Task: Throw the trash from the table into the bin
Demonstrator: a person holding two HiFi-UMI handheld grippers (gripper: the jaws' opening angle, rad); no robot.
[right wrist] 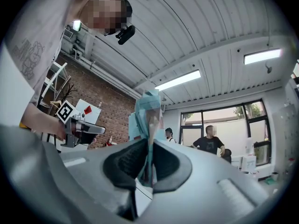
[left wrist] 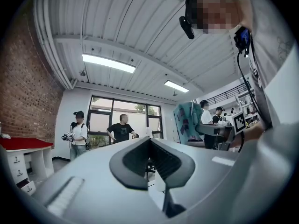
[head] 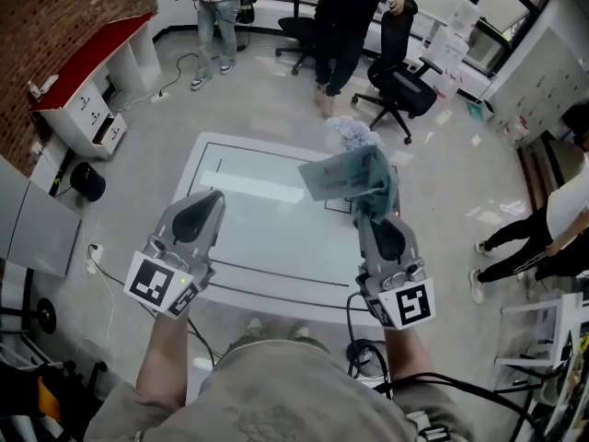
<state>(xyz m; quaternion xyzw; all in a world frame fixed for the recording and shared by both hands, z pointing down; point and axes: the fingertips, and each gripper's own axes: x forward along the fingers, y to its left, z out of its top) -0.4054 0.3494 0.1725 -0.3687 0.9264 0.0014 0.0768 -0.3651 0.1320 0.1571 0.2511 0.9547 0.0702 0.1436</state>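
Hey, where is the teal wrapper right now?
In the head view the crumpled teal plastic wrapper is at the right, pinched in the right hand-held gripper and seen over the far right corner of the white table.

On my feed the trash (head: pixel 350 175) is teal, table (head: pixel 267 238) white with thin dark lines, left gripper (head: pixel 208 201) and right gripper (head: pixel 373 212) grey with black-and-white markers, brick wall (head: pixel 64 17) at 10 o'clock reddish-brown.

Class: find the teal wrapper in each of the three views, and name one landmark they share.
Head view: teal wrapper, right of centre.
Left gripper view: teal wrapper, right of centre.
Right gripper view: teal wrapper centre, pinched by the jaws.
Shared landmark: brick wall.
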